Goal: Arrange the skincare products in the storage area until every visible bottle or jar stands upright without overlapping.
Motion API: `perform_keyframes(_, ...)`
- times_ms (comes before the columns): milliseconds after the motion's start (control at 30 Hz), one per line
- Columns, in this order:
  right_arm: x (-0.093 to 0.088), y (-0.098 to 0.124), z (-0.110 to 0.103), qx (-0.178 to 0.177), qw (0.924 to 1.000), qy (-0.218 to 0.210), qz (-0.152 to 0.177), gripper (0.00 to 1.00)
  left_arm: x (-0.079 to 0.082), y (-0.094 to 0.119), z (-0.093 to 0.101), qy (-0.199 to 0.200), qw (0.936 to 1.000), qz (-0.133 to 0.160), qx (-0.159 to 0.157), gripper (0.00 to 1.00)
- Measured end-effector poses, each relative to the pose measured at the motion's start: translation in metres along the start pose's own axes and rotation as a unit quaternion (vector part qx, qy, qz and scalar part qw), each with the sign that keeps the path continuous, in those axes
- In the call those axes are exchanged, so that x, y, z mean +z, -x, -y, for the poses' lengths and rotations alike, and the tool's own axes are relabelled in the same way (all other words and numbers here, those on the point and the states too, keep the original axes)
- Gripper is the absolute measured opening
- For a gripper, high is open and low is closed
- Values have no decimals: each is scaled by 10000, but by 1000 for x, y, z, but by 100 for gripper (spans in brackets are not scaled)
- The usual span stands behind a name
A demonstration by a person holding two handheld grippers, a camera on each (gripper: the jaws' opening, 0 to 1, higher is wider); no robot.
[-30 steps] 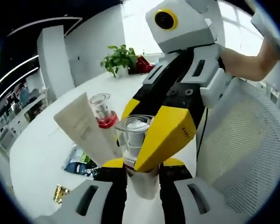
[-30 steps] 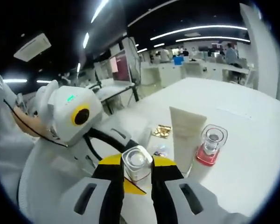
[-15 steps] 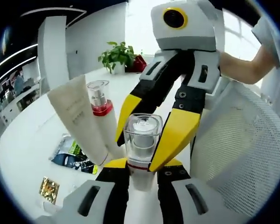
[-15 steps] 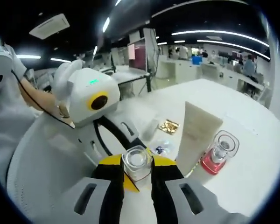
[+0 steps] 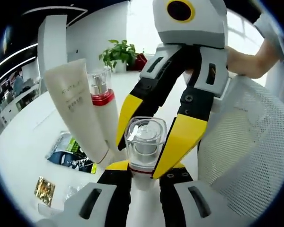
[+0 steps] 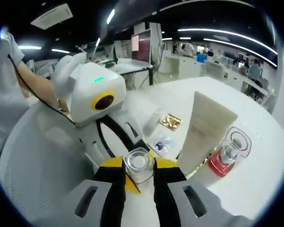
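Left gripper view is showing the left gripper (image 5: 139, 177) at the near edge, its black and yellow jaws closing on the white body of a clear-capped bottle (image 5: 145, 142) that is standing upright between them. From the far side the right gripper (image 5: 149, 137) is reaching down over the same bottle, its yellow-tipped jaws sitting against the clear cap on either side. Just left of the bottle a cream tube (image 5: 78, 111) is leaning with its flat crimped end up, and a red-collared pump bottle (image 5: 103, 106) is standing touching it on its far right side. Flat packets (image 5: 68, 153) are lying on the white table (image 5: 23, 142) left of the tube, with a small gold packet (image 5: 44, 190) nearer. A white mesh chair back (image 5: 246, 156) is rising at right, and a person's arm (image 5: 248, 64) is holding the right gripper's body. A potted plant (image 5: 119, 56) is sitting at the far end of the table.

Right gripper view is showing the right gripper (image 6: 138, 182) with its jaws pressing the clear-capped bottle (image 6: 138, 165) from both sides; the left gripper (image 6: 128, 161) is coming in from the left beneath it. To the right the cream tube (image 6: 206, 125) and the red-collared pump bottle (image 6: 229, 156) are standing side by side, touching. The gold packet (image 6: 171, 121) is lying farther off on the table (image 6: 255, 175).
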State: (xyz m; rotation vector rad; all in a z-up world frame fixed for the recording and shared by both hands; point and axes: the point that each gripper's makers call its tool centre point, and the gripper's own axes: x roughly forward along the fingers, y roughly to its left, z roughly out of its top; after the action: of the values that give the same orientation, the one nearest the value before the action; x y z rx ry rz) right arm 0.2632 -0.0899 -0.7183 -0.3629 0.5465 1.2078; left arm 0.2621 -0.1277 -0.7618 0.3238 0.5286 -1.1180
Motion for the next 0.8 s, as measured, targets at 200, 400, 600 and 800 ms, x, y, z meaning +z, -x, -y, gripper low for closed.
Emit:
perform_keyframes(200,-7,-5,-3,-43,9999,42,-148,22,-8,-4,1,-85,9999,-79,-30,17)
perform_keyframes(400,-11,-8,-2,-76,9994,249,-226,22,-12,-7,-3,-323,9994,-83,-7,17)
perform_keyframes(600,-13,-10,-2,-83,9995,210,-202,22,-15,-8,-6,-249,9997,-60,-31,17)
perform_keyframes(800,-12,-10,-2,-63,9997,174,-148,23,-14,-8,-6,-201,9998,-34,-48,18)
